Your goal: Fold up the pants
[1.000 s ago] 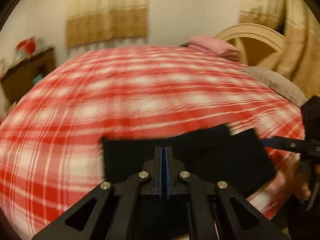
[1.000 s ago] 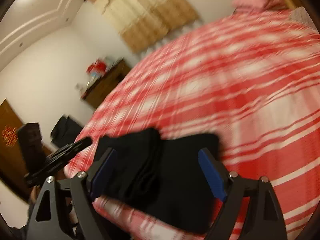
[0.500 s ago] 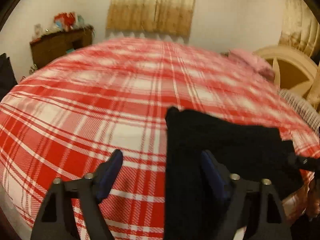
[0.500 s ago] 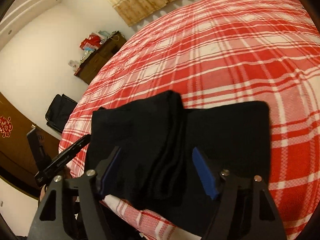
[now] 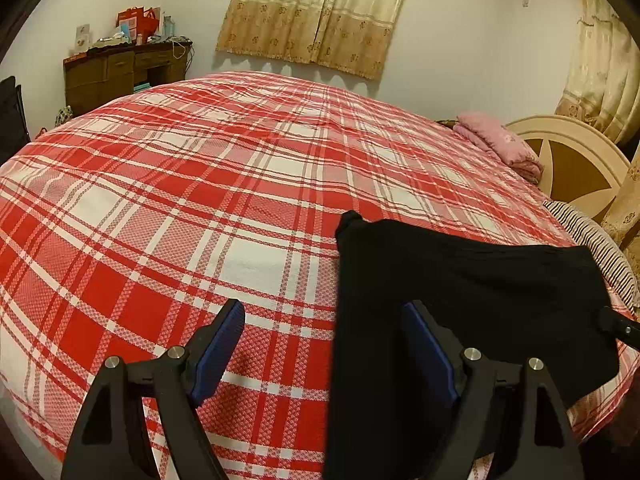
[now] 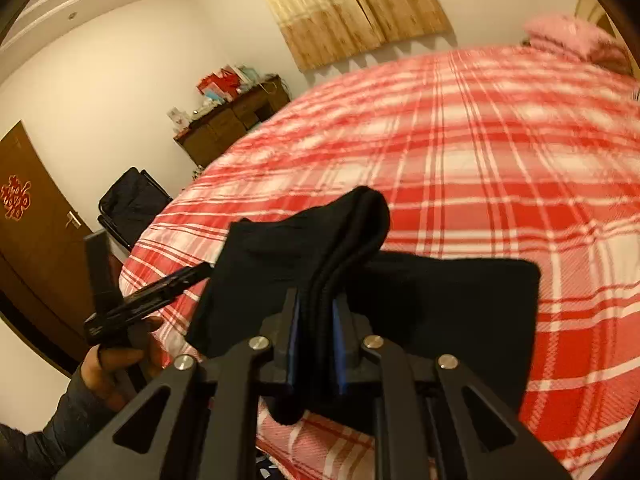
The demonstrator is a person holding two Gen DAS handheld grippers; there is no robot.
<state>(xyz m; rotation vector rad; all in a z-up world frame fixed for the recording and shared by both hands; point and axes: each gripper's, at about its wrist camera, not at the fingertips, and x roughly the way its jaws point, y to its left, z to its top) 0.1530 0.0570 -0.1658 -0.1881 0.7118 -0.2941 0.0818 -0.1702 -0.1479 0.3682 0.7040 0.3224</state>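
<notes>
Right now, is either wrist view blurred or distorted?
Left wrist: sharp; fisheye bulges the bedspread, corners dark. Right wrist: far bedspread and pillow smeared by motion blur, while the right gripper, closing on the pants, stays crisp; warm yellow cast in both.

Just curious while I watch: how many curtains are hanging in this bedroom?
2: one curtain on the far wall beyond the bed, another curtain at the right, beside the headboard. More may hang outside the camera's view.

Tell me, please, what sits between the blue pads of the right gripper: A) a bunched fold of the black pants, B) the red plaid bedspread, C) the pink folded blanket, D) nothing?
A: in the right wrist view the right gripper is closing on a bunched fold of the black fabric pants.
</notes>
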